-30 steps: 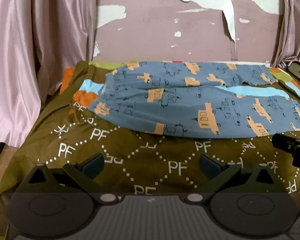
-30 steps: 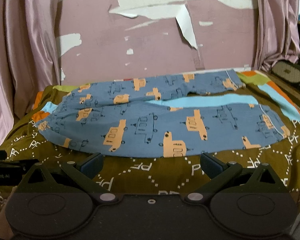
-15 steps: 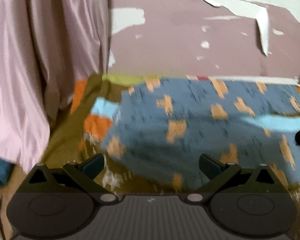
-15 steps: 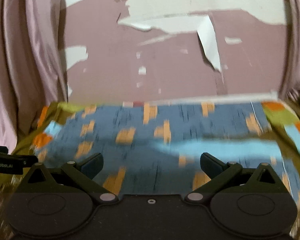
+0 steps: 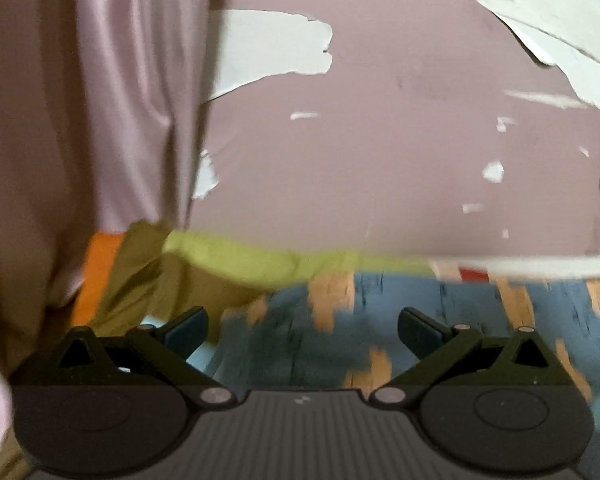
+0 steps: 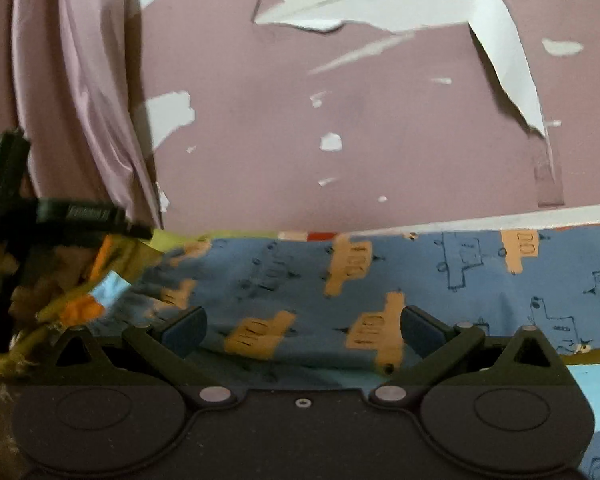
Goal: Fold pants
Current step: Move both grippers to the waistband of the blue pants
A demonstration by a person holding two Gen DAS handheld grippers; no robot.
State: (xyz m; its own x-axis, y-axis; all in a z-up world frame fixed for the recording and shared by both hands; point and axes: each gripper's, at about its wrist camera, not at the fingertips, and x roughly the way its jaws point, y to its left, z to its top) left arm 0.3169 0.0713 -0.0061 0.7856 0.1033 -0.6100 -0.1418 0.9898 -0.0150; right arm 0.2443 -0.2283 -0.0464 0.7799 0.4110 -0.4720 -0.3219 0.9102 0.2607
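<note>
Low over the bed (image 6: 592, 392), both the left gripper (image 5: 302, 330) and right gripper (image 6: 302, 330) hover with fingers released above the blue patterned pants (image 6: 440, 276)

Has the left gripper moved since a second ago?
Yes. The left gripper has pushed forward over the pants toward the peeling wall, now looming larger.

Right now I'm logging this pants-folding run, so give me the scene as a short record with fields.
garment: blue pants with orange vehicle print, spread flat on the bedspread
left tongs: open, over the pants' left end, gripping nothing
right tongs: open, over the pants, gripping nothing
backdrop: pink wall with peeling paint, pink curtain at left
image: left view motion-blurred
</note>
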